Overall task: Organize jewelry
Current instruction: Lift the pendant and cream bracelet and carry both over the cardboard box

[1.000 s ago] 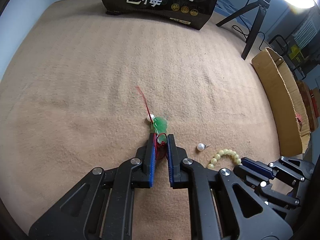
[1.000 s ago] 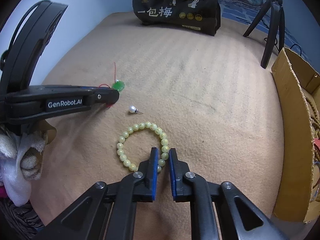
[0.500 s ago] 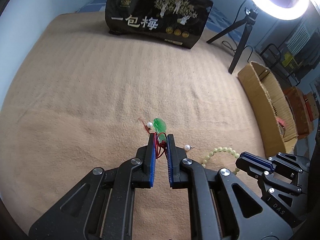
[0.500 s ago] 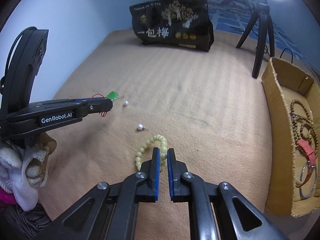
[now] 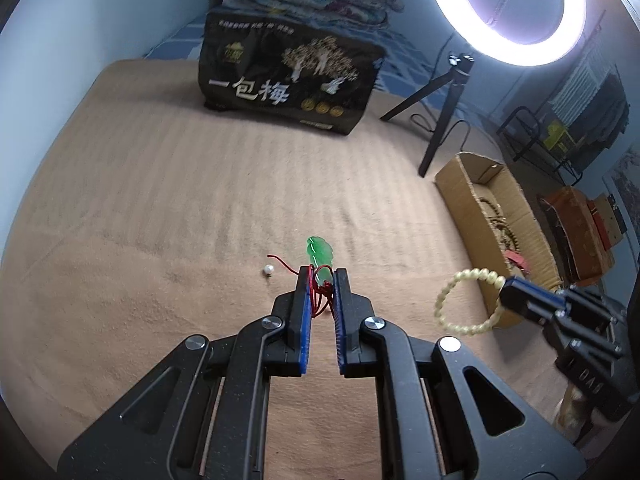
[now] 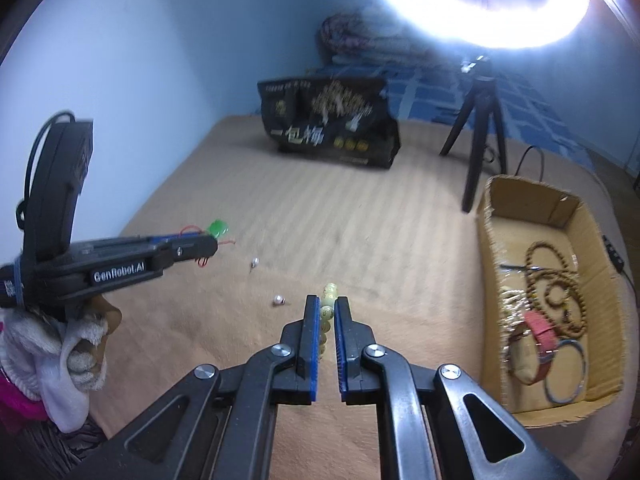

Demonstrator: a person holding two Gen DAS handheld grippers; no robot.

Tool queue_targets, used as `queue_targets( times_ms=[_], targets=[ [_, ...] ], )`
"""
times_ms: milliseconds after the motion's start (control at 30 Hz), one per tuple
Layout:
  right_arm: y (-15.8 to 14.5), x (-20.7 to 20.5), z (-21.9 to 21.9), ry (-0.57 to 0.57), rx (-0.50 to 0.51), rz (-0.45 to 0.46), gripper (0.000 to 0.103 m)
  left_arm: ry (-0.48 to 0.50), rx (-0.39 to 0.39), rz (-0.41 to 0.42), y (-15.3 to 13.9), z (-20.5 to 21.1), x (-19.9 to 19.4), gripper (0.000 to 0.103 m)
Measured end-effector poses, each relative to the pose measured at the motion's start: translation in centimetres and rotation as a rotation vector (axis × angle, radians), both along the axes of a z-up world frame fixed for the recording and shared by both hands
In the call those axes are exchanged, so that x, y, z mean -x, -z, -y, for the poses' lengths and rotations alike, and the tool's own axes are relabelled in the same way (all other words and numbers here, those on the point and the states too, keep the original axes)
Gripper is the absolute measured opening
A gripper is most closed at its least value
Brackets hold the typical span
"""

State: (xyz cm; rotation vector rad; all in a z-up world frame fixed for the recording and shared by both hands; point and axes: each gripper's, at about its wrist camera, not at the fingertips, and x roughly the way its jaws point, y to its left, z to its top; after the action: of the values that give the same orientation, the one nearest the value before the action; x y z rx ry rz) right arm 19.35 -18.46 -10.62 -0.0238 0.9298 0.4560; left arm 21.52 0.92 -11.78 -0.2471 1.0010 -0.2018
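The left gripper (image 5: 321, 276) is clamped on a green pendant (image 5: 319, 254) and its red cord (image 5: 320, 298), the leaf-shaped stone sticking out past the blue-padded fingertips and the cord bunched between them. It is held above the tan blanket (image 5: 160, 200), with one pearl earring (image 5: 268, 269) lying on the fabric just left of the fingertips.

The right gripper (image 6: 327, 306) is closed on a pale yellow bead bracelet (image 6: 329, 294); from its own camera the beads show edge-on in the narrow slot between the pads, while the left wrist view shows the whole loop hanging free in the air from the tips. Two small pearl earrings lie on the blanket ahead and to the left of this gripper, one near the tips (image 6: 278, 300), the other farther off (image 6: 254, 262).

A cardboard box (image 6: 496, 240) sits on the right side of the blanket, already holding brown bead strings (image 6: 560, 280), a red strap (image 6: 542, 330) and a metal bangle (image 6: 568, 376). At the far edge stand a black bag with white Chinese characters (image 5: 288, 80) and a tripod (image 5: 440, 120) carrying a lit ring light (image 5: 504, 8)
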Motion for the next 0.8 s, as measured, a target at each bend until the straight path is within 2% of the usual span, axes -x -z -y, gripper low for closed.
queue_targets(
  times_ms=[200, 433, 800],
  targets=[
    [-2.3, 0.3, 2.6, 0.057, -0.01, 0.052, 0.004, 0.035, 0.01, 0.031, -1.5, 1.7, 0.4, 0.008],
    [-4.4, 0.7, 7.5, 0.155, -0.019, 0.084, 0.004, 0.088, 0.034, 0.068, -3.2, 4.5, 0.4, 0.008],
    [-4.8, 1.3, 16.2, 0.318, -0.047, 0.08, 0.004, 0.166, 0.043, 0.111, -5.1, 9.8, -1.1, 0.008]
  ],
)
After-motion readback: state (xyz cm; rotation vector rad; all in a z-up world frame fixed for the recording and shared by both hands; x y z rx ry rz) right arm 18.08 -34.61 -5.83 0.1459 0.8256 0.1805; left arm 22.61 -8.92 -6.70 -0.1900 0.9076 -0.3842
